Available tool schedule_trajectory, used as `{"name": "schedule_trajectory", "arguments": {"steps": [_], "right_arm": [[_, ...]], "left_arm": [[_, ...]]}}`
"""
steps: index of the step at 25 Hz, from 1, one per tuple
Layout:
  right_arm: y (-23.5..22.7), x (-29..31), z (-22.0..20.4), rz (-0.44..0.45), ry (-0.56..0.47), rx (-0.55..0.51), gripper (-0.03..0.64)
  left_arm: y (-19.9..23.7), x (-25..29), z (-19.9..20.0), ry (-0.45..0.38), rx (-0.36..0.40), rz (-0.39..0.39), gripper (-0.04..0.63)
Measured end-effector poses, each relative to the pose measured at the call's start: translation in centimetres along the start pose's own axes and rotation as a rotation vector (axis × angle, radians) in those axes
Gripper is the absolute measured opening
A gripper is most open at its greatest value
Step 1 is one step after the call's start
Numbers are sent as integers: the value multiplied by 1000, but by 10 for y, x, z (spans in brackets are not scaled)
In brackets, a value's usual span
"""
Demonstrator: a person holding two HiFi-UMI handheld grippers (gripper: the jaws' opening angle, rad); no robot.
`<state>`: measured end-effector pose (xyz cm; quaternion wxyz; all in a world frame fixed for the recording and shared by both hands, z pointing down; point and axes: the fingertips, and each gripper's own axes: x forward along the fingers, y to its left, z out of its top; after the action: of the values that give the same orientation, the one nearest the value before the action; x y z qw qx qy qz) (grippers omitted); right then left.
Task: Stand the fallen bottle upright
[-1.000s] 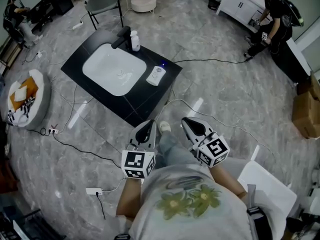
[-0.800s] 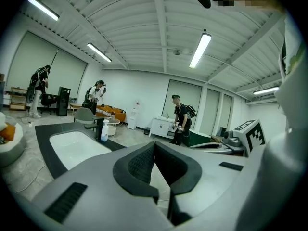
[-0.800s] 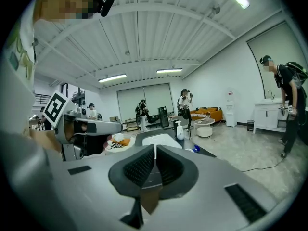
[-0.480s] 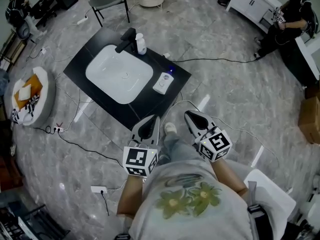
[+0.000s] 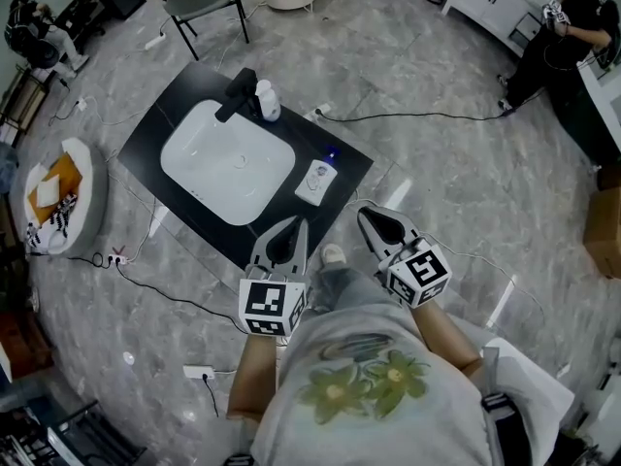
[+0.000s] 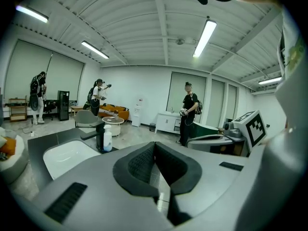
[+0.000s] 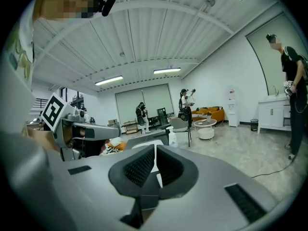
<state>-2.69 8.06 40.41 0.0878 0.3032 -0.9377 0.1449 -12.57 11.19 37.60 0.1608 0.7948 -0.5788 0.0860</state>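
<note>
The left gripper [image 5: 290, 224] and right gripper [image 5: 368, 215] are held closed and empty; the bottle [image 5: 267, 102] is seen upright at the table's [image 5: 194, 95] far side.

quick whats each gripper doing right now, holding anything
left gripper: closed, nothing between its jaws
right gripper: closed, nothing between its jaws

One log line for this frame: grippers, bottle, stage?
left gripper: shut, empty | right gripper: shut, empty | bottle: upright beside faucet, untouched | stage: grippers not yet at bottle
</note>
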Motion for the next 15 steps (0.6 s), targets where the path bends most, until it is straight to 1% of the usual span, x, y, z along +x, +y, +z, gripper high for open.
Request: {"name": "schedule_trajectory", "arguments": {"steps": [7, 11, 15], "right_arm": [[-42, 30, 5, 12, 24, 13, 44], [-68, 45, 13, 20, 23, 13, 44], [-101, 59, 23, 22, 17, 9, 44]], "left_arm": [[17, 56, 9, 30, -4, 7, 18], [25, 90, 17, 38, -2, 10, 18], [32, 124, 19, 67, -5, 15, 18]]}}
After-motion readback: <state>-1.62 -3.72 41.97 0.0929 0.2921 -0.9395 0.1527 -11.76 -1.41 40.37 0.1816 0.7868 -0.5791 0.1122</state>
